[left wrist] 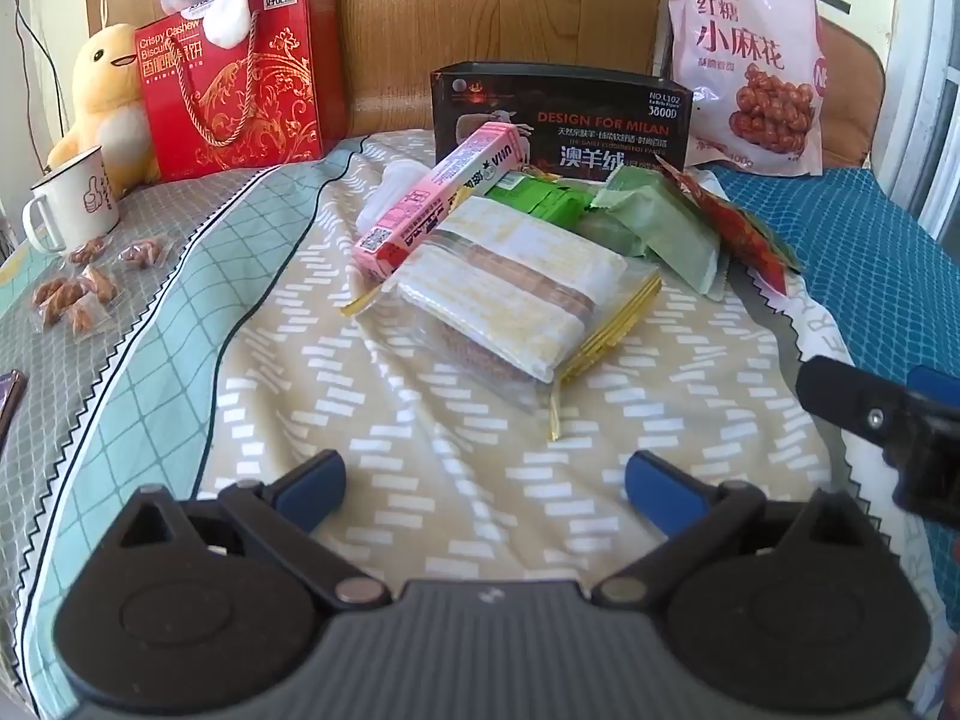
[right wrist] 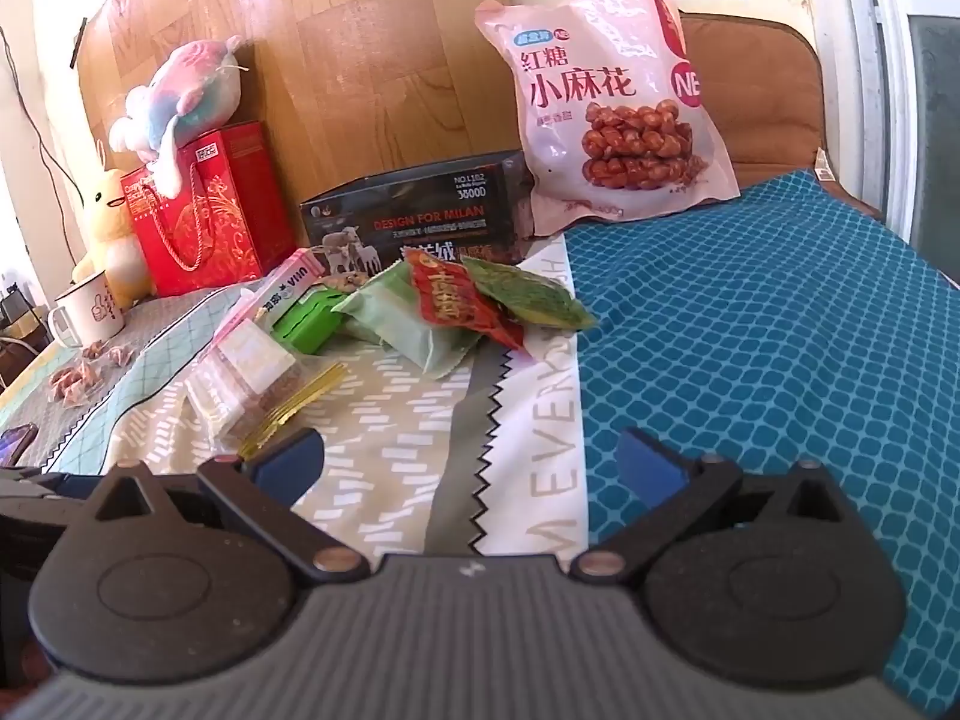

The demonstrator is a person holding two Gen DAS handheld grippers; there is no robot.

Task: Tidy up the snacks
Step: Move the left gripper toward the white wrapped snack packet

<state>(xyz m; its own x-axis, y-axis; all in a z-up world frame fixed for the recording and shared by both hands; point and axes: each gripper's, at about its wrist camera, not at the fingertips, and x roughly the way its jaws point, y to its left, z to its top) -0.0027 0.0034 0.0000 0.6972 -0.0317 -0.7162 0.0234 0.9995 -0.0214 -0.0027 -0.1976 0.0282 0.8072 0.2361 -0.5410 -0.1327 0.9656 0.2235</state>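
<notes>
A pile of snacks lies on the bed: a clear yellow-edged pack of wafers (left wrist: 510, 294) (right wrist: 252, 378), a long pink box (left wrist: 432, 198) (right wrist: 288, 288), a bright green pack (left wrist: 540, 198) (right wrist: 306, 318), a pale green pouch (left wrist: 660, 222) (right wrist: 414, 324) and a red sachet (left wrist: 750, 234) (right wrist: 450, 300). Behind them stands a black box (left wrist: 564, 120) (right wrist: 420, 216). My left gripper (left wrist: 486, 480) is open just in front of the wafer pack, holding nothing. My right gripper (right wrist: 474, 468) is open too, over the sheet to the right of the pile, and it shows as a black part (left wrist: 888, 420) at the left wrist view's right edge.
A big pink snack bag (left wrist: 750, 60) (right wrist: 618, 108) leans on the back wall. At the left stand a red gift bag (left wrist: 240, 78) (right wrist: 210, 210), plush toys (left wrist: 102, 96), a white mug (left wrist: 72, 198) (right wrist: 90, 306) and several small wrapped sweets (left wrist: 78, 294). A blue patterned cloth (right wrist: 780, 330) covers the right side.
</notes>
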